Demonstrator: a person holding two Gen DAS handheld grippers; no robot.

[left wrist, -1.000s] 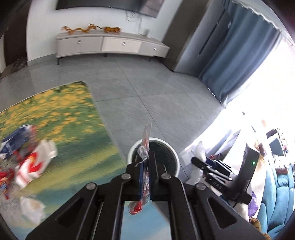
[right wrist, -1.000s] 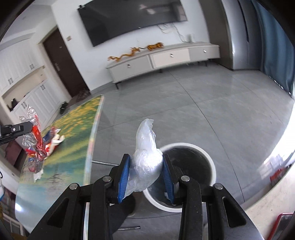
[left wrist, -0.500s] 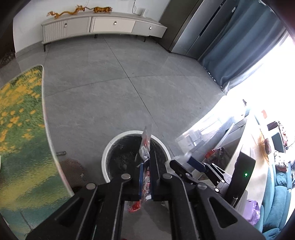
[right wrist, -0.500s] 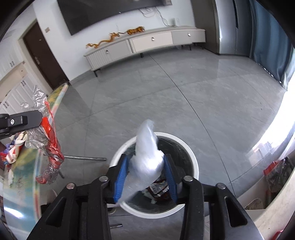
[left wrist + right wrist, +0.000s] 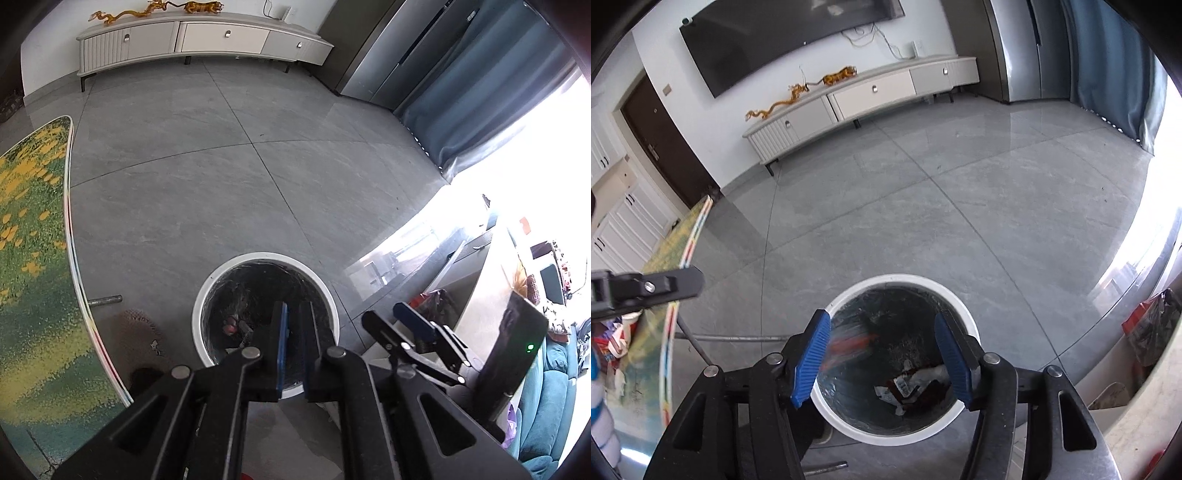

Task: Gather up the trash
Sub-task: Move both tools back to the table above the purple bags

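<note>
A round bin with a white rim and a dark liner stands on the grey floor right below both grippers. My left gripper hangs over its near side, its jaws down to a narrow slit with nothing between them. It also shows as a black finger at the left of the right wrist view, left gripper. My right gripper is over the bin mouth, its jaws opening wide and empty. A blurred red and white wrapper is falling inside the bin. Crumpled trash lies at the bottom.
A table with a yellow and green flower print borders the bin on the left, with more wrappers on it. A slipper lies under its edge. A counter with a black device is at the right.
The left gripper swung from over the table to over the bin, and its red wrapper is gone from the jaws. The right jaws spread apart and the clear plastic bag dropped out.
</note>
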